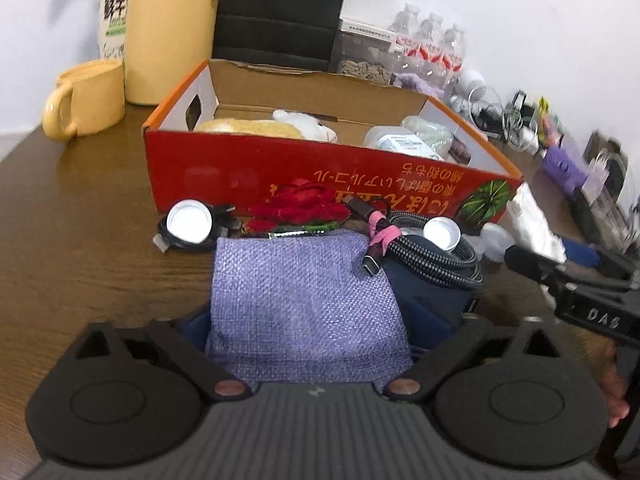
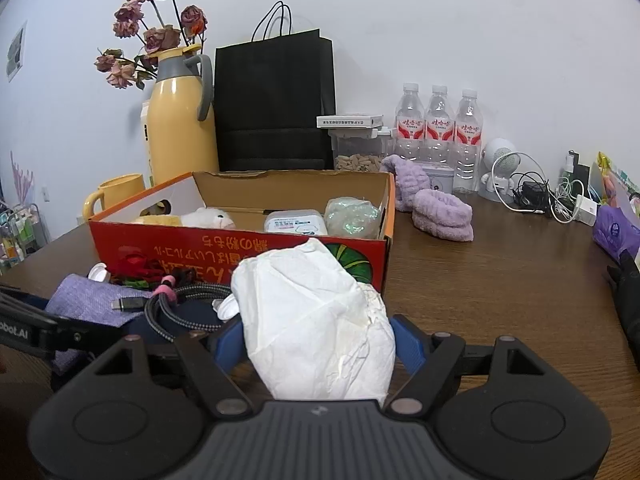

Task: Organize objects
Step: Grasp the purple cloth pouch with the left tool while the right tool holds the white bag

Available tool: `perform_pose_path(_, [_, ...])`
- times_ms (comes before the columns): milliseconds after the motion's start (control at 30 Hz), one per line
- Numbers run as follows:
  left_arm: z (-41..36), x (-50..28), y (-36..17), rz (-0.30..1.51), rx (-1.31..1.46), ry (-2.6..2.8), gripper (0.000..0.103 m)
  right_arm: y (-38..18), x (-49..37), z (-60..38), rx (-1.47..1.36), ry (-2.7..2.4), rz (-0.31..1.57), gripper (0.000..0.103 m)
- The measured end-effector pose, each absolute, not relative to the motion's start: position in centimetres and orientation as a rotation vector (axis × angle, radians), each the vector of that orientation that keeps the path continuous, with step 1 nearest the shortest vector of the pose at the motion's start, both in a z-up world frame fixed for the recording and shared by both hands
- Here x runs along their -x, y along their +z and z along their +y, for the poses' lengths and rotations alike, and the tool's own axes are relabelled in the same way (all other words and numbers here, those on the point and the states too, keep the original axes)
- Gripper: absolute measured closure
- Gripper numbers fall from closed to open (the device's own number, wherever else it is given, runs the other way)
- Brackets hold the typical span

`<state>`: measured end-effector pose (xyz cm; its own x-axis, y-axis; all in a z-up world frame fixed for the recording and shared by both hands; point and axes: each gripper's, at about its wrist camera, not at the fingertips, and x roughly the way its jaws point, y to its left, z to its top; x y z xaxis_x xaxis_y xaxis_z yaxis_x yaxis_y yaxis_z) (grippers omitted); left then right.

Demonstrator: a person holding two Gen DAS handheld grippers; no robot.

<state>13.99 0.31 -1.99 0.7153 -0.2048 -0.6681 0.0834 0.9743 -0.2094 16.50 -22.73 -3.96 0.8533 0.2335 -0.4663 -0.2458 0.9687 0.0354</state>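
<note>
My left gripper (image 1: 310,332) is shut on a purple woven cloth pouch (image 1: 304,296), with a dark blue item under it. My right gripper (image 2: 318,340) is shut on a crumpled white paper bag (image 2: 316,320); its blue fingers (image 2: 408,344) press both sides. An orange-red cardboard box (image 1: 320,172) stands just behind, holding a plush toy (image 1: 308,124), a wipes pack (image 2: 294,222) and a shiny wrapped bundle (image 2: 352,216). In front of the box lie a red fabric flower (image 1: 300,204), a coiled braided cable (image 1: 432,256) with a pink tie, and white bottle caps (image 1: 188,220).
A yellow thermos (image 2: 178,120), yellow mug (image 1: 84,100), milk carton (image 1: 114,12) and black paper bag (image 2: 276,100) stand behind the box. Water bottles (image 2: 438,128), purple fluffy items (image 2: 440,212), a nut container (image 2: 358,148) and tangled chargers (image 2: 532,192) sit at the right.
</note>
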Motion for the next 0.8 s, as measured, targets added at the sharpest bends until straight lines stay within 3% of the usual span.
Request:
perform_pose_path(100, [0.5,-13.5,-1.7,0.739,0.190,-0.191,0.045,-4.0,-16.6,-22.8,0.028,0.251,0.490,0.028])
perform_pose_path(133, [0.4,-13.3,-1.6,0.729,0.189,-0.198,0.061,-4.0,-16.6,-22.8,0.029,0.251,0.491,0.028])
perform_pose_path(267, [0.3,-12.6,-1.1,0.691,0.170,-0.185,0.084,-4.0,-16.5,-22.8,0.032,0.247,0.489,0.028])
perform_pose_path(400, [0.6,-12.0,-0.7,0.670,0.162,-0.180,0.090,-4.0,-16.3,-22.7,0.032,0.243,0.486,0.028])
perform_pose_path(800, [2.9,-8.1,1.7,0.566,0.120,-0.148,0.090,-3.2,-14.1,-21.4,0.056,0.264,0.437,0.028])
